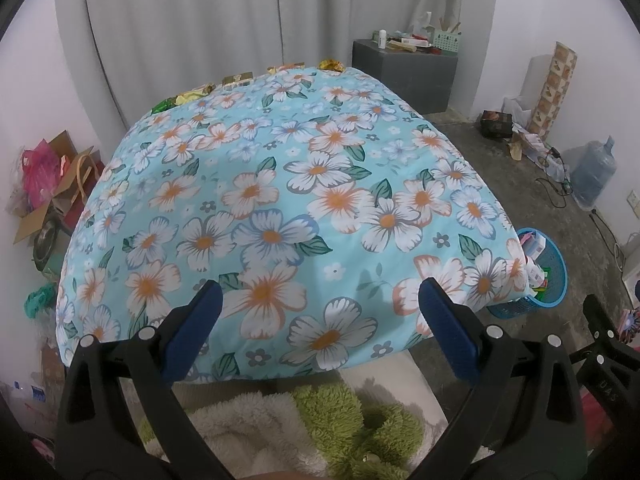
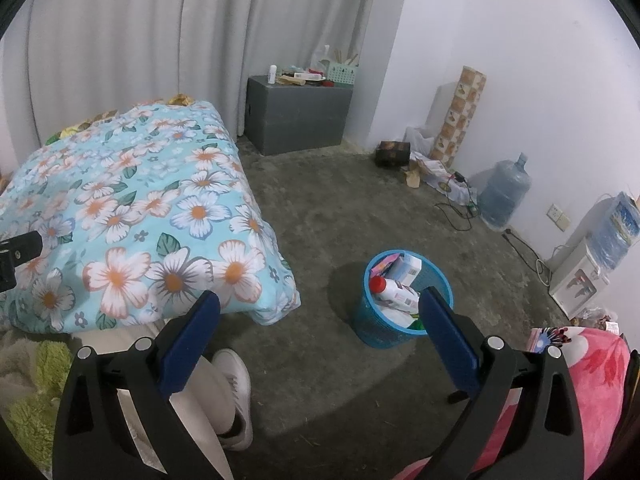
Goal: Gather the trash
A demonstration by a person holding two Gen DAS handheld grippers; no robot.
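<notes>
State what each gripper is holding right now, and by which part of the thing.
Nothing is held. The left gripper is open above the floral cloth, and the right gripper is open above the floor beside the blue trash basket.

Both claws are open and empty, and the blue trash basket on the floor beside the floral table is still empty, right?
Not quite. The blue trash basket already holds trash, including a red-capped bottle, as the right wrist view shows. The rest stands: left claw and right claw are open and empty, beside the floral table.
</notes>
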